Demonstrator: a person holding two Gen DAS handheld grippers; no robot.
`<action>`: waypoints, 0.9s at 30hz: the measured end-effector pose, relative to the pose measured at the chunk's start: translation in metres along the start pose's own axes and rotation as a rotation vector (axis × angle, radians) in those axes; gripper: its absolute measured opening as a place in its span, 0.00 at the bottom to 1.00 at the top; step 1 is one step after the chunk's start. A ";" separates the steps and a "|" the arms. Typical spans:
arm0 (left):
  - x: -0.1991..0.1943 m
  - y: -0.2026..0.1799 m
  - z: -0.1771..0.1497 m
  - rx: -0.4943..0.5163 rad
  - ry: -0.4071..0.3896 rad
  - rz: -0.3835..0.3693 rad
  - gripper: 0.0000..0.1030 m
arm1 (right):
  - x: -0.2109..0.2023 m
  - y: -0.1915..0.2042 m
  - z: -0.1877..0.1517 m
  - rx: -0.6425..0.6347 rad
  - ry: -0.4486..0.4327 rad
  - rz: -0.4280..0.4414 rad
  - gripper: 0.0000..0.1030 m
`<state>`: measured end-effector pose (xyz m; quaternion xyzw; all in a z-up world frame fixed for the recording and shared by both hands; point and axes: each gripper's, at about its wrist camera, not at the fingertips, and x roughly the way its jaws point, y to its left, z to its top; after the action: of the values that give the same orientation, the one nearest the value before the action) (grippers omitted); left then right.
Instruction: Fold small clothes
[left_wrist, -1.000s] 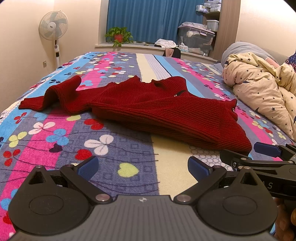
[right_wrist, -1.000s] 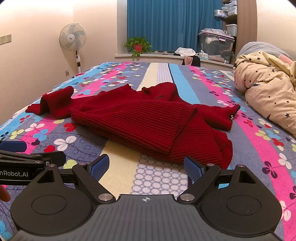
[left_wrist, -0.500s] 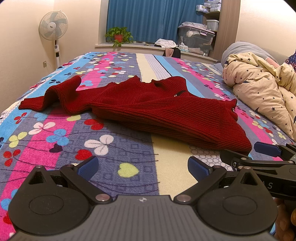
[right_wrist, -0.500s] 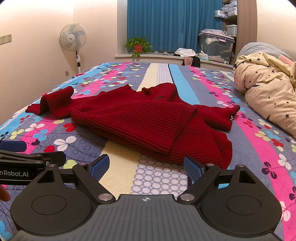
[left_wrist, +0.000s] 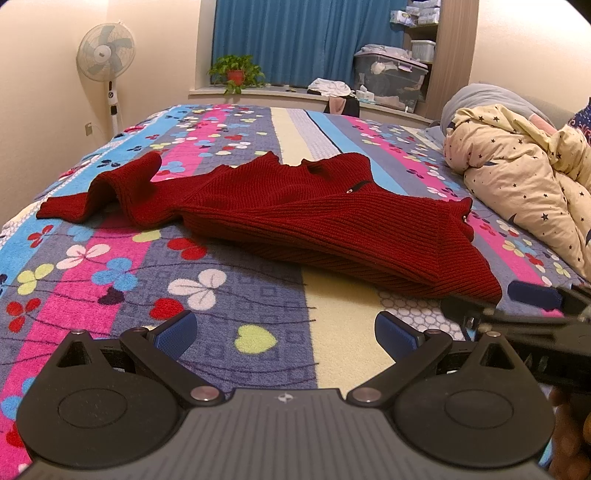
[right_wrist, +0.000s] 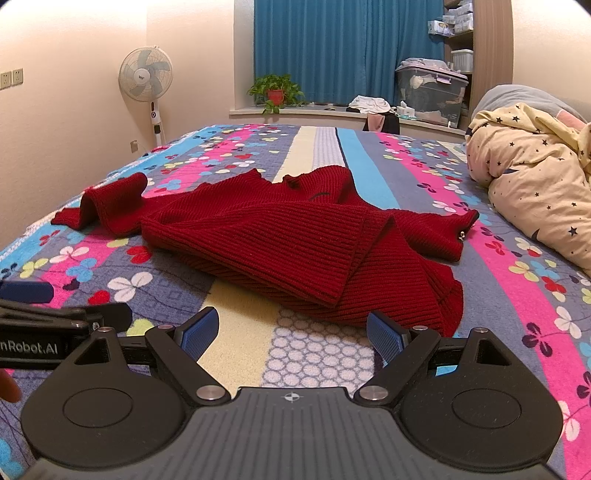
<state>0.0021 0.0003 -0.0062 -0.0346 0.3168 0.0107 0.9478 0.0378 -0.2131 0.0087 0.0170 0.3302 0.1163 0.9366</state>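
Observation:
A dark red knit sweater (left_wrist: 325, 221) lies partly folded on the flowered bedspread (left_wrist: 110, 266), one sleeve (left_wrist: 110, 188) stretched out to the left. It also shows in the right wrist view (right_wrist: 295, 240). My left gripper (left_wrist: 284, 332) is open and empty, low over the bedspread just short of the sweater's near edge. My right gripper (right_wrist: 291, 330) is open and empty, its right fingertip close to the sweater's near hem. Each gripper shows at the edge of the other's view, the right one (left_wrist: 532, 299) and the left one (right_wrist: 44, 299).
A bunched cream star-print duvet (left_wrist: 524, 184) lies on the right side of the bed. A standing fan (left_wrist: 107, 62) is by the left wall. A potted plant (left_wrist: 236, 74) and storage boxes (left_wrist: 388, 77) sit on the window ledge beyond the bed.

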 end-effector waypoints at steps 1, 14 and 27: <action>0.001 0.000 -0.001 0.007 -0.002 -0.002 0.99 | -0.001 -0.001 0.001 0.008 -0.006 -0.004 0.85; 0.049 -0.002 0.040 -0.075 -0.017 -0.162 0.96 | 0.000 -0.039 0.014 0.088 -0.018 -0.036 0.85; 0.173 0.002 0.074 -0.504 0.218 -0.259 0.50 | -0.003 -0.092 0.016 0.246 -0.012 -0.089 0.84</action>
<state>0.1848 0.0074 -0.0512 -0.3095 0.3971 -0.0356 0.8633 0.0645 -0.3024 0.0133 0.1178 0.3369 0.0333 0.9336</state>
